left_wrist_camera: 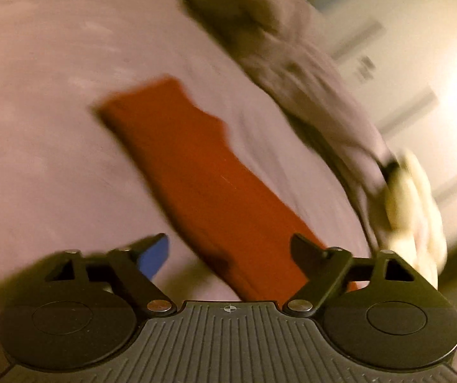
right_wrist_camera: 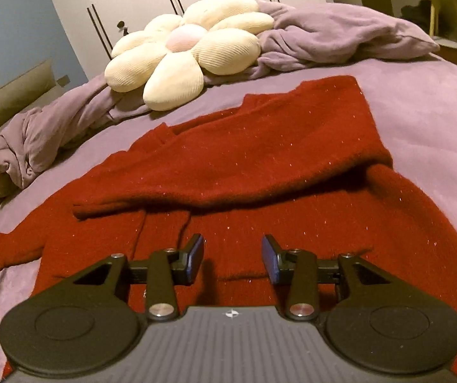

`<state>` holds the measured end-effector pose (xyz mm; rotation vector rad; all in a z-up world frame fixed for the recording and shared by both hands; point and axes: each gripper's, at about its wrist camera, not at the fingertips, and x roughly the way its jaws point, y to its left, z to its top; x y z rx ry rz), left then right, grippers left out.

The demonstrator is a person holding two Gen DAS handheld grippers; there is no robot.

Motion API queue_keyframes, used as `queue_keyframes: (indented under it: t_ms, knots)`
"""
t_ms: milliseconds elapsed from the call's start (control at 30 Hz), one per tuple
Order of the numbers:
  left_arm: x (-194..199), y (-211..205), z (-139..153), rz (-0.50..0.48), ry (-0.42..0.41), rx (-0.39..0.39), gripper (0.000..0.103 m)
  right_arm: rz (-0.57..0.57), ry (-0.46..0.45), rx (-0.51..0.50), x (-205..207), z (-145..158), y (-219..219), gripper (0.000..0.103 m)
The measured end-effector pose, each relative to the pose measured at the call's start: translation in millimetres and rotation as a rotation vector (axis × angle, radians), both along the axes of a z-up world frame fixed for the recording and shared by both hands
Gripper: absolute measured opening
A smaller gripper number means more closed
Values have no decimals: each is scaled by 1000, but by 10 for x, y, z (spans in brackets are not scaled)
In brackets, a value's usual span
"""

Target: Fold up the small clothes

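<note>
A dark red, fuzzy knit sweater with glinting threads lies spread on the bed's mauve cover. One long sleeve is already folded across its body, running crosswise just ahead of the right gripper. That gripper's blue-padded fingers stand partly spread with nothing between them, hovering over the sweater's lower body, with the hem close below them.

The left gripper has its fingers spread wide and empty (its view is smeared by motion). Under and beyond them a long red strip, most likely the other sleeve, lies flat on the cover, its long axis running from between the fingers away up and to the left.

The left hand looks nearer that unfolded sleeve, so it would probably make the next fold. A cream flower-shaped cushion and a crumpled mauve blanket sit well beyond the sweater.
</note>
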<state>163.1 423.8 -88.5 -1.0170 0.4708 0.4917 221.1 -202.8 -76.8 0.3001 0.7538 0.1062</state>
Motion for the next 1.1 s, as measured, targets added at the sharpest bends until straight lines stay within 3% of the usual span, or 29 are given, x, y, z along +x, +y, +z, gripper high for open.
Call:
queue_keyframes:
  t_ms: [100,167,233,333,467,633,767,833,867,900,1000,1100]
  knots:
    - [-60,293,-171,81,-65,-97,54,-14,14,2,14,32,21,40]
    - [-38,451,-261,117,-87,-155,21,-16,15,3,-1,51,53,40]
    - [15,560,-338,133,-101,-184,13,-14,16,-7,-13,65,93,40]
    - [34,599,-351,134,-123,-183,11,-17,8,-32,-42,88,121,40]
    - [144,373,21,23,-139,12,10,-33,-8,-31,-87,142,84,40]
    - [579,-497,879,-313,-271,266,11,-44,-31,-30,-141,223,6,40]
    - [922,-1690,1305,-621,-387,367,12,-53,-55,-10,-231,332,-56,40]
    - [1096,-2312,1321,-757,-393,395,19,-46,-67,-8,-273,386,-77,40]
    - [1173,-2558,1276,-798,-374,400,39,-44,-67,-8,-289,405,-86,40]
    - [1233,-2790,1194,-844,-339,393,48,-40,-64,-6,-297,418,-98,40]
    - [1271,-3170,830,-916,-223,330,52,-16,-47,8,-274,454,-132,40]
    - [1102,-3130,473,-870,-123,251,54,40,-41,17,-182,475,-125,43]
